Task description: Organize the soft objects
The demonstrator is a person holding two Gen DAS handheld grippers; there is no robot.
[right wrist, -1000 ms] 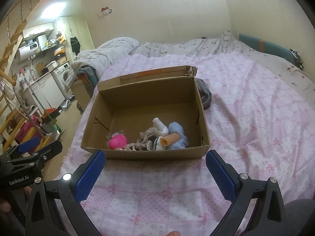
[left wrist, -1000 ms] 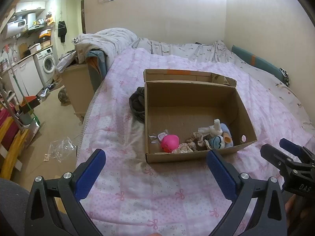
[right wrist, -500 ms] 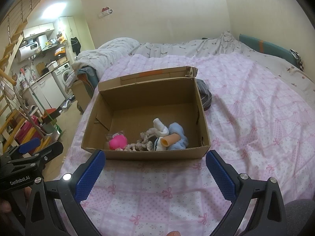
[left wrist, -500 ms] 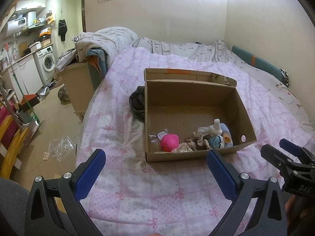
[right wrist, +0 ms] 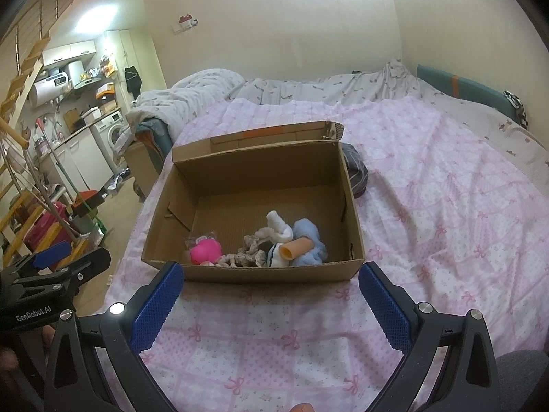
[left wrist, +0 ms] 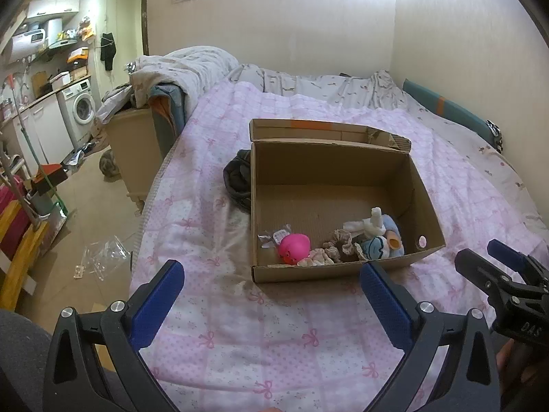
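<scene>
An open cardboard box (left wrist: 425, 202) (right wrist: 260, 164) stands on the pink bedspread. Along its near wall lie a pink round toy (left wrist: 293, 247) (right wrist: 205, 251), frilly beige scrunchies (left wrist: 338, 240) (right wrist: 252, 242), white socks (left wrist: 372, 221) (right wrist: 279, 228) and a pale blue plush with an orange tube (left wrist: 387, 238) (right wrist: 302, 245). My left gripper (left wrist: 271, 290) is open and empty, in front of the box. My right gripper (right wrist: 271, 292) is open and empty, also in front of the box.
A dark bundle of cloth (left wrist: 237, 178) (right wrist: 357, 171) lies against the box's far side. The pink bedspread (left wrist: 240, 326) covers the bed. A heap of grey bedding (left wrist: 178, 68) lies at the bed's head. The bed's left edge drops to a cluttered floor (left wrist: 85, 226).
Both views have barely shifted. The box and the things in it stay in place, and both grippers stay open.
</scene>
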